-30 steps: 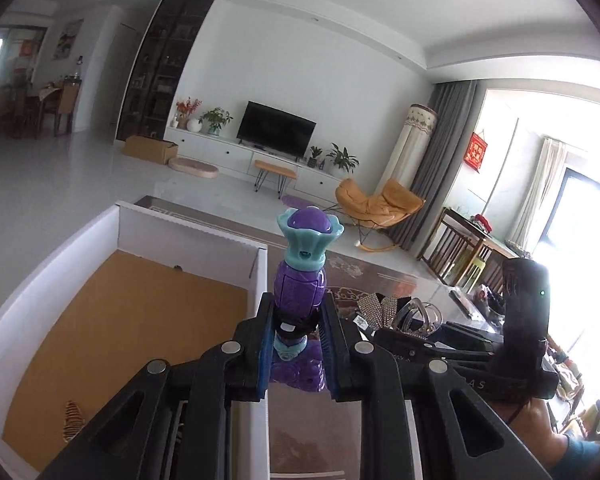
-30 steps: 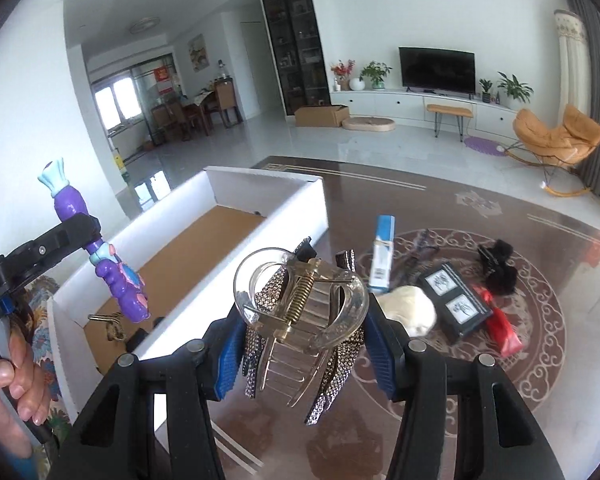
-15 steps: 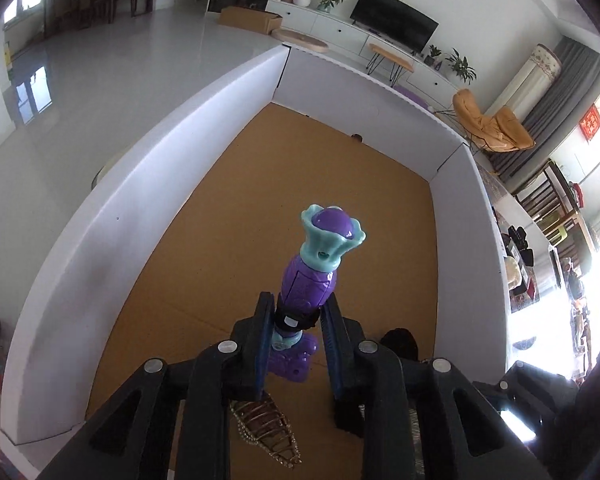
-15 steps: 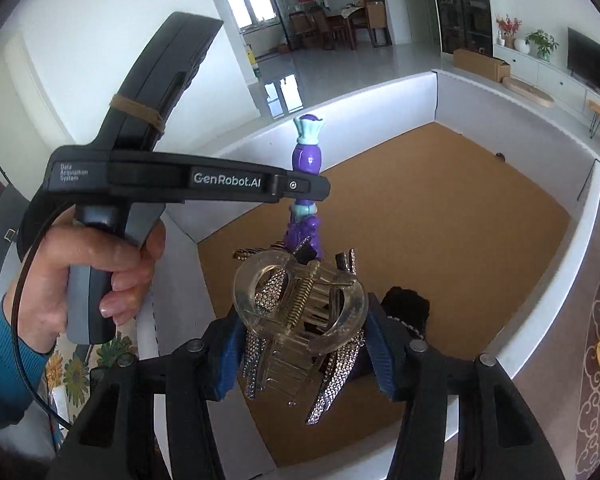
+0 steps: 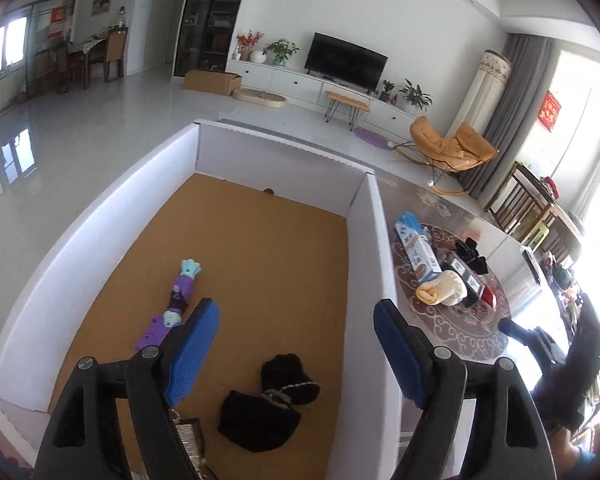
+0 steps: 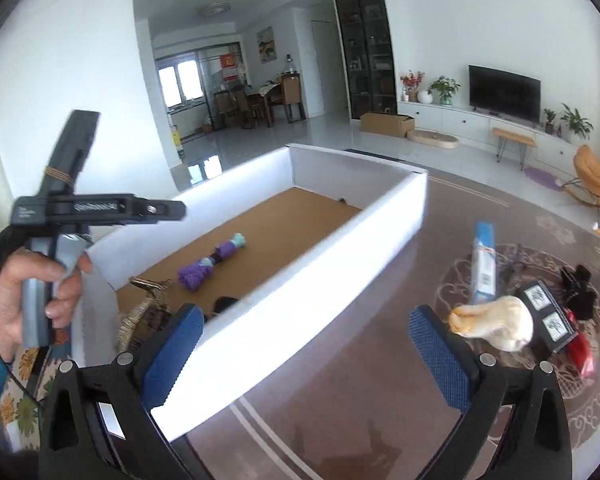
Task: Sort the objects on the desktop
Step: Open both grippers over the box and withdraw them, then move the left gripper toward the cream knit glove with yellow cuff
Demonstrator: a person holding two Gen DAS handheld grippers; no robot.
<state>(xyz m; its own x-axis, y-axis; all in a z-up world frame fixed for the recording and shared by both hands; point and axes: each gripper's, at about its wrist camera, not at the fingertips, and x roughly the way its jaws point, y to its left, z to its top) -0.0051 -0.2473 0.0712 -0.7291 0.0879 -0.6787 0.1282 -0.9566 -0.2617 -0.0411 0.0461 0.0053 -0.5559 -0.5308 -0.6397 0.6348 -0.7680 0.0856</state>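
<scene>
A purple and teal toy [image 5: 172, 308] lies flat on the brown floor of the white box [image 5: 374, 248]. My left gripper [image 5: 296, 352] hangs over the box's near end, its jaws opening with nothing between them. A black pouch [image 5: 276, 396] lies below it. In the right wrist view the toy [image 6: 212, 260] shows again, and hair clips [image 6: 146, 312] rest in the box's near corner. My right gripper [image 6: 306, 356] is over the box's near wall [image 6: 300, 280], jaws opening and empty.
On the dark table [image 6: 340, 400] right of the box lie a blue carton [image 6: 484, 264], a white glove [image 6: 496, 320], a black case [image 6: 548, 316], a red item [image 6: 580, 348] and a black clip [image 6: 578, 288]. A person's hand [image 6: 32, 300] grips the left tool's handle.
The left gripper swung over the box, opened and let go of the purple toy, which now lies on the box floor. The right gripper opened and released the clear hair clip.
</scene>
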